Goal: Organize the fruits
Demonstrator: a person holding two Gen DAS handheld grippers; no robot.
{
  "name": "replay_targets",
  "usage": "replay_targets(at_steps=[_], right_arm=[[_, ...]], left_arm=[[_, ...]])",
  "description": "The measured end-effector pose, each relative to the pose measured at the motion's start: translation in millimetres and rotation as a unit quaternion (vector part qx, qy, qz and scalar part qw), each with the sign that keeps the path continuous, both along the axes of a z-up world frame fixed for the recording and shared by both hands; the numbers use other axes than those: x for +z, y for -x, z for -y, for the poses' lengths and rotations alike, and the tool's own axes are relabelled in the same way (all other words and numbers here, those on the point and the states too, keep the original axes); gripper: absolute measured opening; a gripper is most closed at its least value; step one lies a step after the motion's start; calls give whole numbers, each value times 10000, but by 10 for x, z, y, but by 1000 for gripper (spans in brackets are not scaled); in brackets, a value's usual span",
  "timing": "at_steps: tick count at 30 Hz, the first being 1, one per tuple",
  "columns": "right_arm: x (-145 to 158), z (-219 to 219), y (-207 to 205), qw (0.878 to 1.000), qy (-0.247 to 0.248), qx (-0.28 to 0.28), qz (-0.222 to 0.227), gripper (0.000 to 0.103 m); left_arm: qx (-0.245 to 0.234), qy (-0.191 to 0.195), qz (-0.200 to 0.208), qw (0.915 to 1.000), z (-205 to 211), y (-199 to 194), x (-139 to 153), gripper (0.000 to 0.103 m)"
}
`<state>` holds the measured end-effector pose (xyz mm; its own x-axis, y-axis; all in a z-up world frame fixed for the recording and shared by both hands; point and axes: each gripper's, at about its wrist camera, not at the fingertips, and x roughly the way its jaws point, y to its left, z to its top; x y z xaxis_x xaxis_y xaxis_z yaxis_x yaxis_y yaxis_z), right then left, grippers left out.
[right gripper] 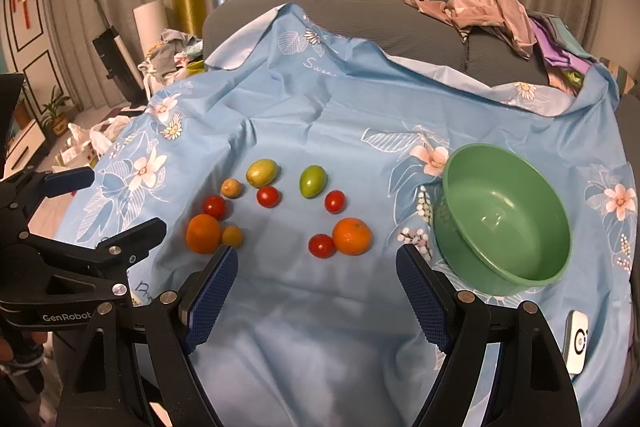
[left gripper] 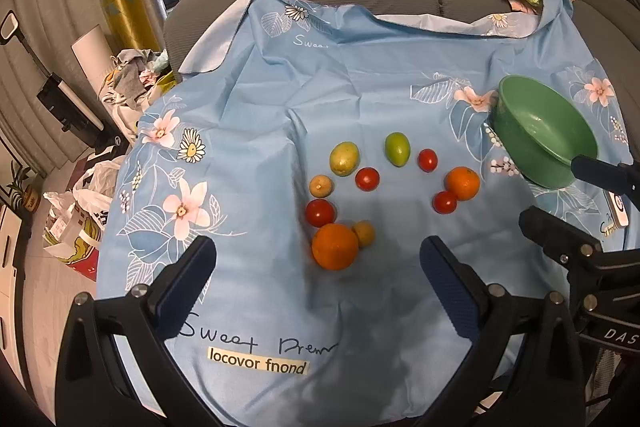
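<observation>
- Blue flowered cloth (right gripper: pixel 320 307) is covering the surface under everything, probably a sofa rather than a tabletop, giving the fruit a soft bed that is keeping it from rolling.
- Ten pieces of fruit are lying loose on the cloth in two rough clusters, none of them in the green bowl (right gripper: pixel 552 267), so the sorting is judged not yet begun.
- To the left are sitting a large orange (left gripper: pixel 335 246) touching a small yellow-brown fruit (left gripper: pixel 363 233), a red tomato (left gripper: pixel 320 212) just beyond, and another small brownish fruit (left gripper: pixel 321 185).
- Farther back are lying a yellow-green fruit (left gripper: pixel 344 158), a tomato beside it (left gripper: pixel 367 178), and a green fruit (left gripper: pixel 397 149).
- Nearer the bowl, a second orange (right gripper: pixel 352 235) is touching a tomato (right gripper: pixel 321 245), with one more tomato (right gripper: pixel 335 201) beyond.
- The bowl is sitting empty and tilted on the right, within easy reach of that side.
- The left hand-held gripper (left gripper: pixel 318 263) is hovering with jaws spread wide and gripping nothing, lined up over the large orange.
- The right hand-held gripper (right gripper: pixel 316 267) is likewise spread wide and empty, facing the second orange and its tomato, likely the nearest pick.
- A small white device (right gripper: pixel 577 341) is lying at the cloth's right edge.
</observation>
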<state>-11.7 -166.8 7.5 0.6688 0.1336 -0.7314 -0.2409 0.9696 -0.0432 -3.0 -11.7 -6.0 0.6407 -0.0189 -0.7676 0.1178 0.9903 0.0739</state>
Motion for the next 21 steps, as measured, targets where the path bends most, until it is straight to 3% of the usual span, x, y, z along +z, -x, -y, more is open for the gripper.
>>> replay_targets(at_steps=[9,13,17,20,21], right_arm=[[-14,4,1,10000,-7,-8,-15,82],[-79,55,7,9997,-201,35,-96,82],[-239,130,-16,9987,-386,143,-291,82],[-424,189,-69,9977,-433,179,-498,82],[-465,203,-86,9972,-473,182,-549,82]], left_arm=[[-54,-47,-60,10000,17,-17,-25,102],[-269,520,-202,9981,-79,-40,-101,102],[-508,854,-201,9948,-130,-33,-237,102],[-636,1425,-328,9872,-192,-47,-355,102],[-636,1416,-398,9871,-214,-63,-393,102]])
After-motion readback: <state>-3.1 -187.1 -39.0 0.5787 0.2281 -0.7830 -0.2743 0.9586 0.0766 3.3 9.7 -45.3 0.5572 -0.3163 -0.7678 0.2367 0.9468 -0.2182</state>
